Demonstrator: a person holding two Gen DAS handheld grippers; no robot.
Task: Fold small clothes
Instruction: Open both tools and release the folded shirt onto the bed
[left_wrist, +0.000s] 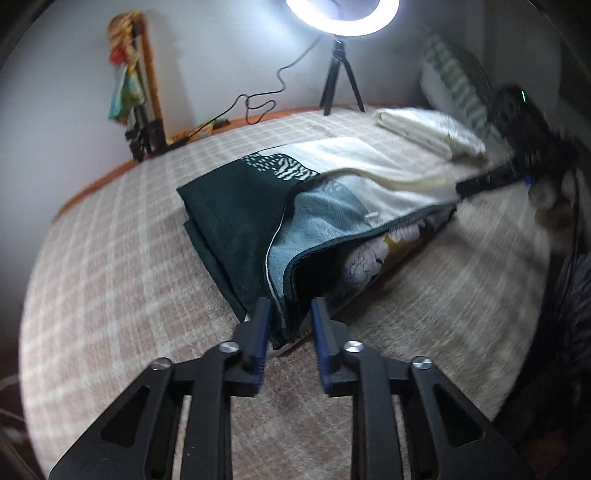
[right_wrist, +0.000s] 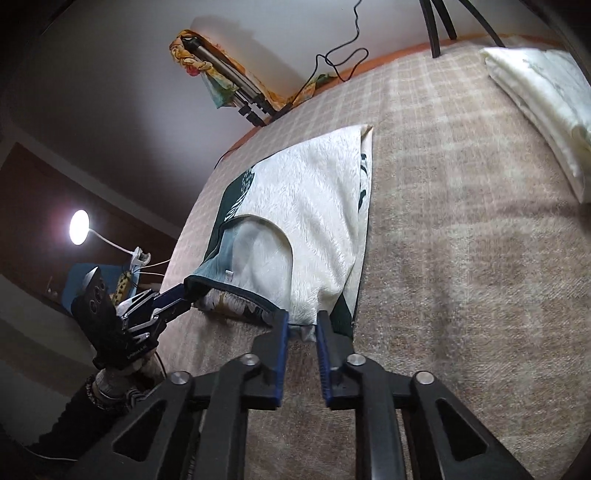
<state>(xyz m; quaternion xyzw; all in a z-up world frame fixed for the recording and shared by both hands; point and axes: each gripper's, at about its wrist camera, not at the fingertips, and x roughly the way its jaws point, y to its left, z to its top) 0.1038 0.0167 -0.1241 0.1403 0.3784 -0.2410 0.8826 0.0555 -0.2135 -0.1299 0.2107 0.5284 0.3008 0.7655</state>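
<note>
A small sleeveless garment, cream and dark teal with a floral inside, lies partly folded on the checked bedcover. My left gripper is shut on its near corner, the cloth pinched between the blue pads. In the right wrist view the same garment stretches away from me, and my right gripper is shut on its cream hem. The left gripper shows there holding the other corner. The right gripper appears blurred in the left wrist view, gripping the lifted cream edge.
A folded cream cloth lies at the far right of the bed, also in the right wrist view. A ring light on a tripod stands at the back with its cable. A striped pillow leans by the wall.
</note>
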